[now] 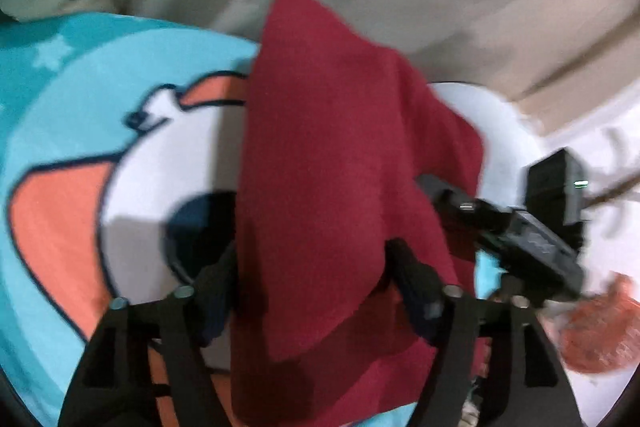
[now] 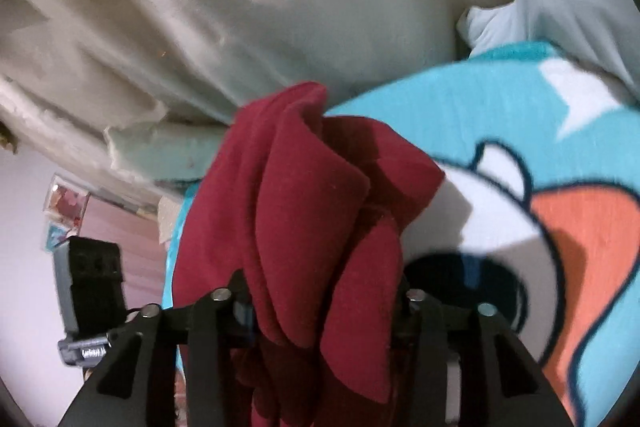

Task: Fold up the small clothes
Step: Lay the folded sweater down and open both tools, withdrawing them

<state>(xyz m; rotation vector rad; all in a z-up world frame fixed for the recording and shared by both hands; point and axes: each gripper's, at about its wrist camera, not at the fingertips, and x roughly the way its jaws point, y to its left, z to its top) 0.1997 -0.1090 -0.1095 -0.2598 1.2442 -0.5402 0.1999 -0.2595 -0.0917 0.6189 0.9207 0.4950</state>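
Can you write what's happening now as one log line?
cloth: red, bunched, on blanket | left hand-held gripper: around cloth | right hand-held gripper: around cloth

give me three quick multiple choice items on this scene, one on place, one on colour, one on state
1. The red garment lies on:
A. a cartoon-print blanket
B. a wooden floor
C. a metal tray

2. The blanket's background colour is:
A. yellow
B. turquoise
C. black

3. The garment is:
A. neatly folded flat
B. on a hanger
C. bunched, between the fingers of the left gripper

Answers:
1 A, the print shows on both sides of the cloth.
2 B, turquoise surrounds the white and orange figure.
3 C, loose folds hang between its fingers.
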